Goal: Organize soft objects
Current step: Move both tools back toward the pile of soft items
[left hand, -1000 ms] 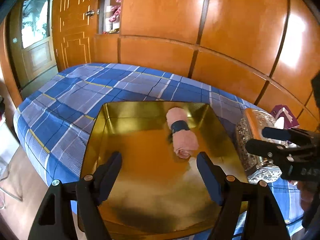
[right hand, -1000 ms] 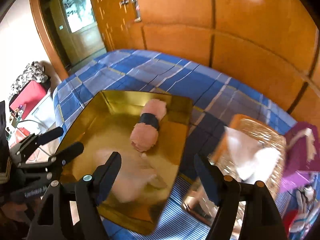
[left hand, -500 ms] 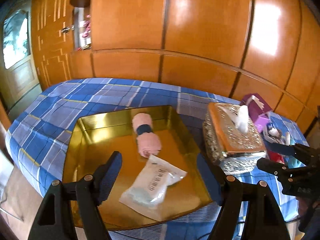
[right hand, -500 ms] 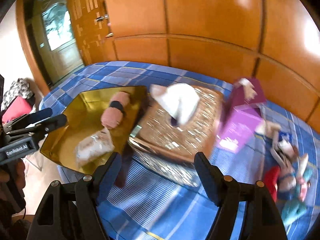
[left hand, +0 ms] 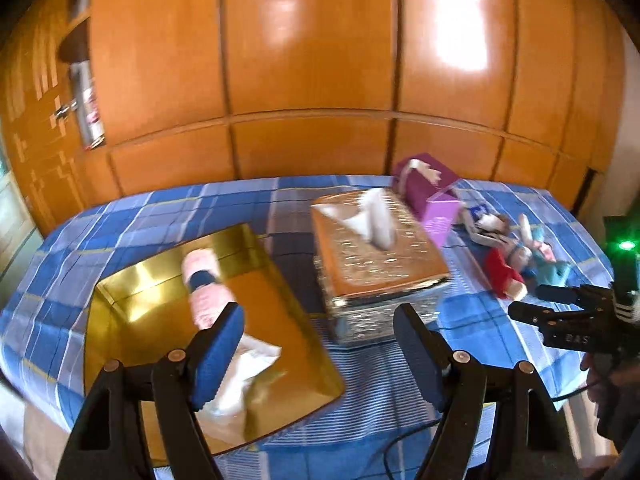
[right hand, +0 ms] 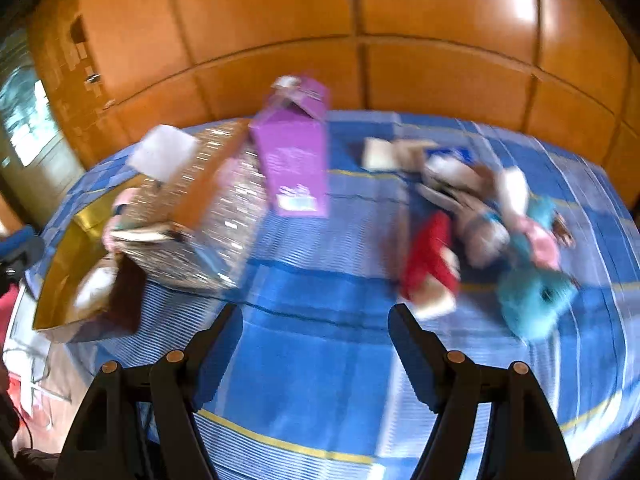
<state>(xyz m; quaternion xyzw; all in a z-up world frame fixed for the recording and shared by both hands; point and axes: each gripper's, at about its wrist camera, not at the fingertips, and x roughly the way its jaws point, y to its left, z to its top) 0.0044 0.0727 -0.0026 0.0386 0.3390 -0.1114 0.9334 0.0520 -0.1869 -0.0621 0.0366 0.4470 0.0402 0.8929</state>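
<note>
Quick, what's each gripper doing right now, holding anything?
Left gripper: open, holding nothing.
Right gripper: open, holding nothing.

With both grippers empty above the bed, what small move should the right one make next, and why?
Probably carry the right gripper on toward the heap of soft toys and lower its open jaws over the nearest, red one. The gold tray already holds a pink rolled towel and a white packet, while the toys lie loose on the blue checked cover.
</note>
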